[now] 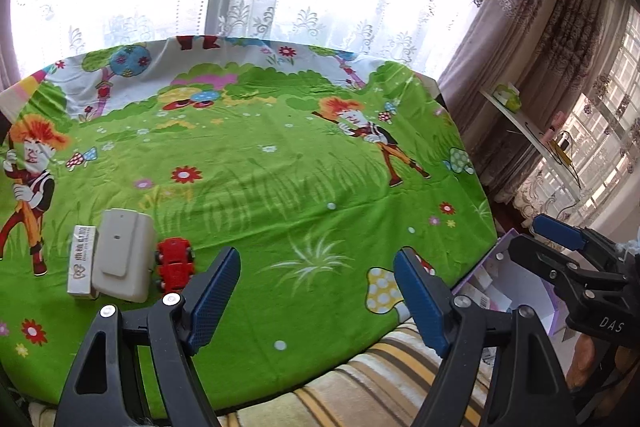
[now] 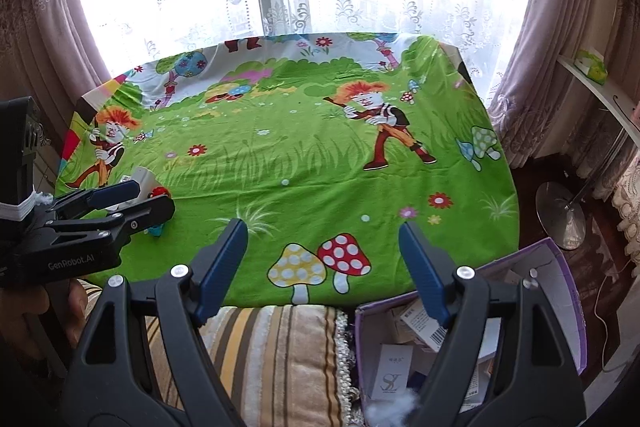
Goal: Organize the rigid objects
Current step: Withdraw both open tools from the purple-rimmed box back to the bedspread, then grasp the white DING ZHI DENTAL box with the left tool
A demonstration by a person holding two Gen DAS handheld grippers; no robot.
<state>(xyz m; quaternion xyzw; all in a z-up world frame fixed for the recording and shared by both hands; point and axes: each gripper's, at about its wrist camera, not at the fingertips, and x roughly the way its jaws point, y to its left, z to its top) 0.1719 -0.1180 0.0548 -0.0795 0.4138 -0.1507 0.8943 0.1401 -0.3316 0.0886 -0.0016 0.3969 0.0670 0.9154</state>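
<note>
Box [image 2: 560, 267] beside the table [image 2: 320, 167] already holds several packages. Far from box, a car [image 1: 175, 261], a white case [image 1: 124, 255] and a carton [image 1: 82, 261] remain. Left gripper [image 1: 316, 291] and right gripper [image 2: 322, 267] are both wide apart, holding nothing.

I see cloth [image 1: 280, 195] bright green, cartoon print: orange-haired figures, red flowers, spotted mushrooms; toy car [image 1: 175, 261] red; flat device [image 1: 122, 255] pale grey; small box [image 1: 82, 261] white; storage box [image 2: 560, 267] purple; cushion [image 2: 272, 347] striped beige, yellow, brown; gripper pads [image 1: 214, 303] blue; curtains [image 1: 540, 19] mauve, lace
</note>
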